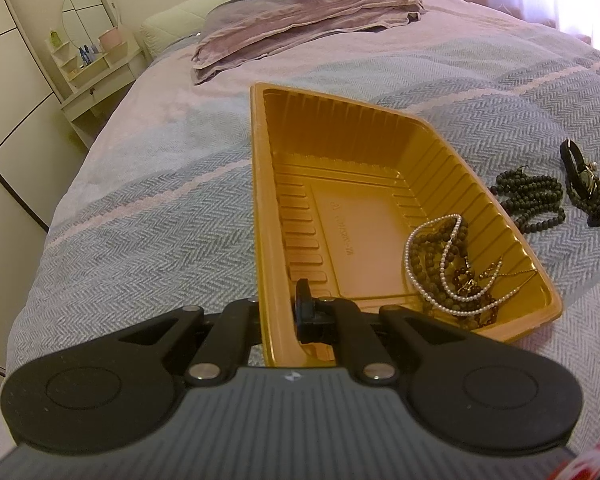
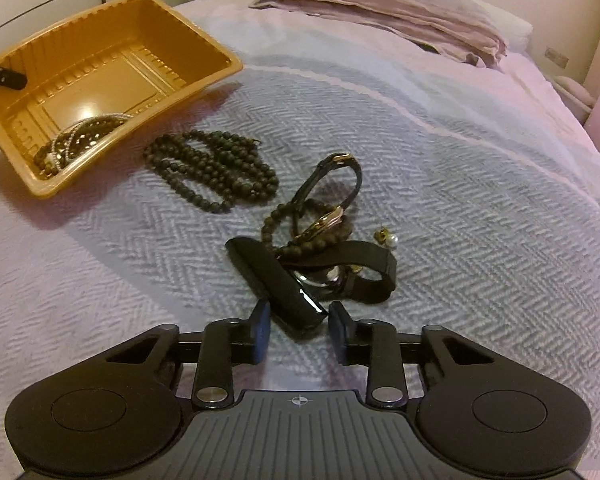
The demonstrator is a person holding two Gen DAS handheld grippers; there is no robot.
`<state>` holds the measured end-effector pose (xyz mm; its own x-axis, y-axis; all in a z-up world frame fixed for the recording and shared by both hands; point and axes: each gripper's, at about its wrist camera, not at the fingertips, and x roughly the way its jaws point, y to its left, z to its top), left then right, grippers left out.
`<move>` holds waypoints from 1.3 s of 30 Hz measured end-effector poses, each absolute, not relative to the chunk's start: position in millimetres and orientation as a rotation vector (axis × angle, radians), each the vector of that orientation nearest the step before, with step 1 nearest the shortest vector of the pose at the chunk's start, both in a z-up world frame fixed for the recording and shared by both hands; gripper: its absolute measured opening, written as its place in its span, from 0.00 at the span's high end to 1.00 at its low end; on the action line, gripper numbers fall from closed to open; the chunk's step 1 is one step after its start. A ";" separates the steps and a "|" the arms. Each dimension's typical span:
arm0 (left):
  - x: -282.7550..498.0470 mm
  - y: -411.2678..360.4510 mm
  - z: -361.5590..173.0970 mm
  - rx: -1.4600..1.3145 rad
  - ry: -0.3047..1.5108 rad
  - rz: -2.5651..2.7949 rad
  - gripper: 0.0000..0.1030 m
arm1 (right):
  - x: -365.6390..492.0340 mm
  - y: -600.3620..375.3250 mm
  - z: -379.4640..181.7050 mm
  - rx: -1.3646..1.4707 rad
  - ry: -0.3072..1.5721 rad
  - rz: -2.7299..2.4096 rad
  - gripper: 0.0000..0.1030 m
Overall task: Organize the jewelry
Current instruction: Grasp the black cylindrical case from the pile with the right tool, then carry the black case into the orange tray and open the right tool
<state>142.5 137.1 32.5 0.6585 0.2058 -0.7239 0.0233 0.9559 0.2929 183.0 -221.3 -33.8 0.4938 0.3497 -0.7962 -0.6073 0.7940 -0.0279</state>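
Here, the left tool (image 1: 278, 316) is gripping the gold plastic tray's (image 1: 260, 200) rim; lower centre, the right tool (image 2: 299, 330) is straddling, jaws wide, a black watch strap (image 2: 278, 284).

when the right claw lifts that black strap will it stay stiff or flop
Probably flops: the strap already bends across the bed. It may drag the beads tangled over it. The right claw is open around its end.

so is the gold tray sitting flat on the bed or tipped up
Tipped. The left gripper is shut on the gold tray wall, that side raised, and the jewelry in it has gathered in the low corner.
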 end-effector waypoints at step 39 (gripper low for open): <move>139.1 136.9 31.5 0.274 0.841 0.109 0.96 | 181.2 -189.3 -5.1 -0.106 0.797 0.747 0.78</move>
<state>139.1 136.9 31.6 0.6637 0.2027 -0.7200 0.0129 0.9593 0.2820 181.2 -189.3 -5.1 0.4607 0.5678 -0.6822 -0.6439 0.7428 0.1834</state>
